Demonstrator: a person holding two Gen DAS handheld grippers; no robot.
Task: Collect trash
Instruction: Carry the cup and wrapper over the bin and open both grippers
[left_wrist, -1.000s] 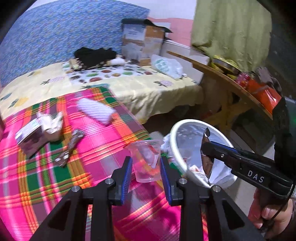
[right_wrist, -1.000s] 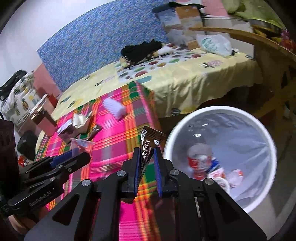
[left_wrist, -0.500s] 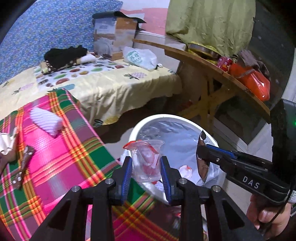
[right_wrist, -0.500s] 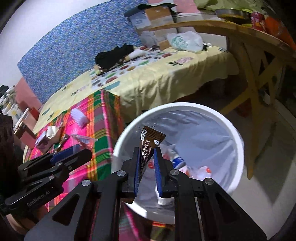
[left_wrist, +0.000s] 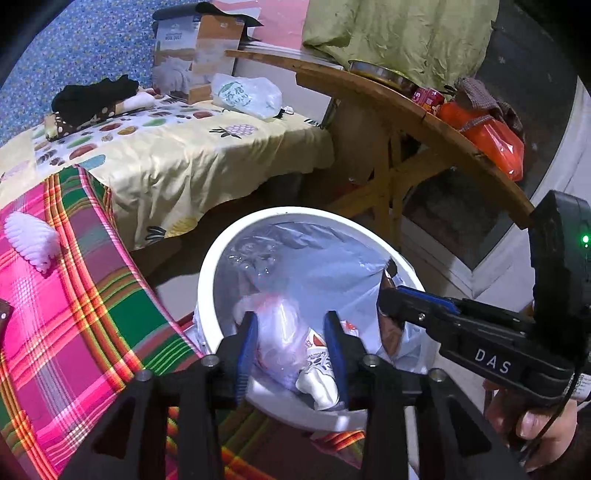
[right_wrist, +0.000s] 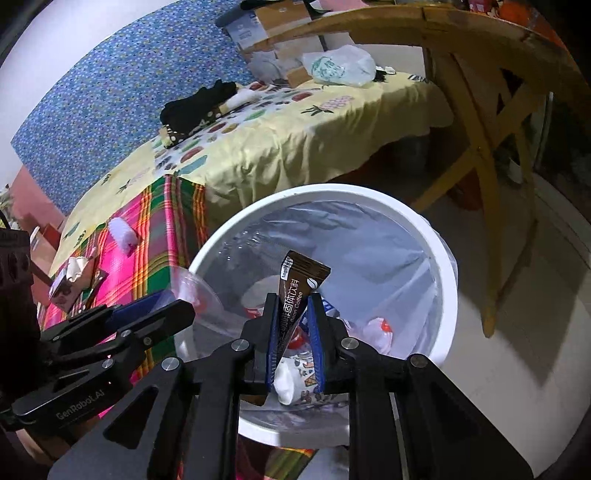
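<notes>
The left gripper hung over the white trash bin, its blue-padded fingers spread apart. Between them showed the clear plastic cup, blurred; whether the pads touched it I cannot tell. In the right wrist view the cup sat just ahead of the left fingertips, at the bin's near rim. The right gripper stood over the bin as well, its fingers closed on the brown coffee sachet, which stuck up past the fingertips with its lower part pinched between the pads. Beyond and below both pairs of fingers, the lined bin held a white patterned paper cup and other scraps. To the left of the left fingers lay the pink plaid cloth.
</notes>
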